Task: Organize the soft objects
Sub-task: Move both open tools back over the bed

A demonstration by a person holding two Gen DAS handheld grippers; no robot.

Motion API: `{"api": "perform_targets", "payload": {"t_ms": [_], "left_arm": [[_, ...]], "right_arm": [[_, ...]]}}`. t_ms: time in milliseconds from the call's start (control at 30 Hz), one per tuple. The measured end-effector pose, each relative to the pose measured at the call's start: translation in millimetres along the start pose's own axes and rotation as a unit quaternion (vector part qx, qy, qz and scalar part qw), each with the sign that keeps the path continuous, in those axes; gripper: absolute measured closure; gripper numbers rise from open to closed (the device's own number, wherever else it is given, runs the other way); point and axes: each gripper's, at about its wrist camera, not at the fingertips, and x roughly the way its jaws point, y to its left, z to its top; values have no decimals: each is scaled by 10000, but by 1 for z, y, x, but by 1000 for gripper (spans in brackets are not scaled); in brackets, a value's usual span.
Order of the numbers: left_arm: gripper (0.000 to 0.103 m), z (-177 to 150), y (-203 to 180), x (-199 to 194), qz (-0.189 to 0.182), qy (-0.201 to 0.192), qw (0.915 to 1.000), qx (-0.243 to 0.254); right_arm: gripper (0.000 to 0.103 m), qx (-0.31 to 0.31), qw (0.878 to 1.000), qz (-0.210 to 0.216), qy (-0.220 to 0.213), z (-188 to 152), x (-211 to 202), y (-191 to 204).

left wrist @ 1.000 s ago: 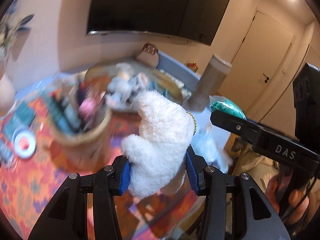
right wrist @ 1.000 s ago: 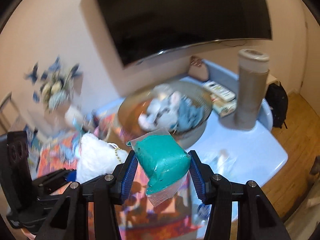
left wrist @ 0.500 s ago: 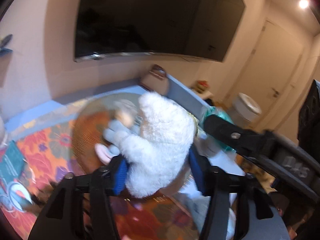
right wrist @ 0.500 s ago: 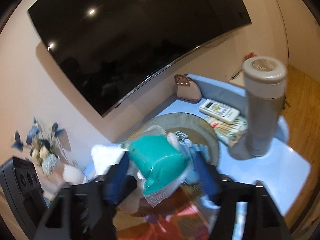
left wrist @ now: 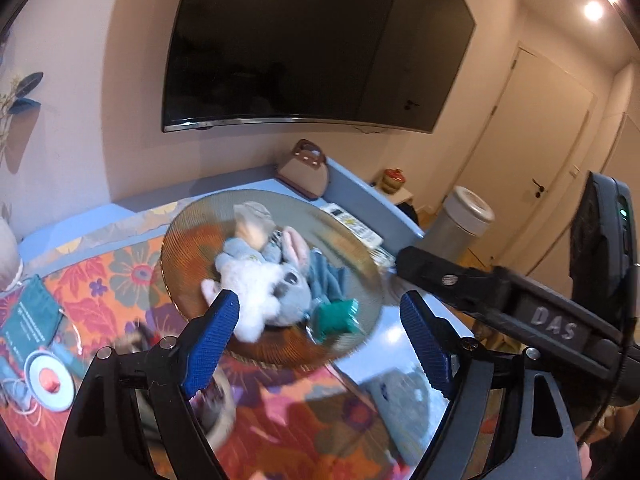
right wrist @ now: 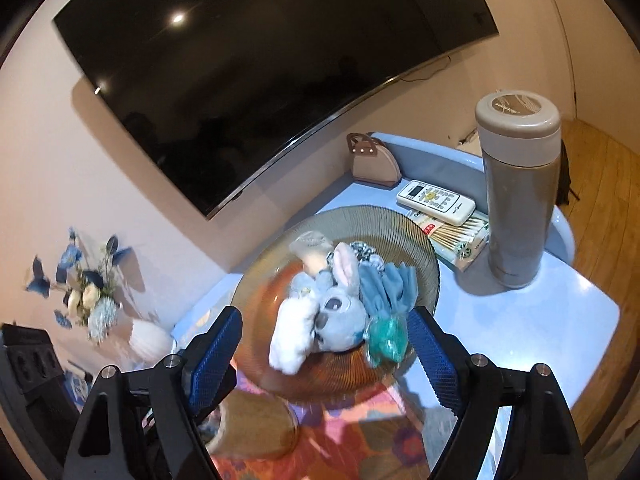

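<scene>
A ribbed glass bowl (left wrist: 188, 236) (right wrist: 424, 248) holds several soft things. A white plush toy (left wrist: 256, 292) (right wrist: 290, 336) lies at its near side beside a grey-blue plush rabbit (left wrist: 290, 276) (right wrist: 340, 312). A teal soft item in a clear bag (left wrist: 334, 316) (right wrist: 386, 338) lies at the near right, next to a blue cloth (left wrist: 326, 276) (right wrist: 388, 284). My left gripper (left wrist: 324, 348) is open and empty above the bowl's near edge. My right gripper (right wrist: 324, 354) is open and empty above the same edge; its body (left wrist: 500, 300) shows in the left wrist view.
A tall grey flask (right wrist: 516, 196) (left wrist: 460, 220), a white remote (right wrist: 436, 196) and a box of cotton swabs (right wrist: 460, 240) stand right of the bowl. A small handbag-shaped holder (left wrist: 306, 170) (right wrist: 372, 162) is at the back. A woven basket (right wrist: 256, 424), flower vase (right wrist: 96, 300) and floral cloth (left wrist: 100, 288) lie left.
Both grippers have opened. The white plush left my left gripper and the teal bagged item left my right gripper; both now lie in the bowl.
</scene>
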Motion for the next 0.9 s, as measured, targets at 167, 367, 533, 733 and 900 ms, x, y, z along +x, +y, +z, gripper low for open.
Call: {"api": "perform_targets", "payload": {"t_ms": [167, 367, 533, 733, 900], "left_arm": [[22, -25, -8, -26, -344, 120, 9993, 56], [17, -74, -11, -64, -318, 260, 9973, 610], [14, -124, 13, -95, 209, 297, 9969, 704], [14, -173, 84, -124, 1030, 373, 9940, -22], [15, -204, 155, -150, 1845, 210, 9797, -761]], "right_arm": [[16, 76, 9999, 69, 68, -22, -21, 3], [15, -468, 9975, 110, 520, -71, -34, 20], [15, -1286, 9842, 172, 1208, -129, -22, 57], [15, -2192, 9556, 501, 1903, -193, 8, 117], [15, -2721, 9363, 957, 2003, -230, 32, 170]]}}
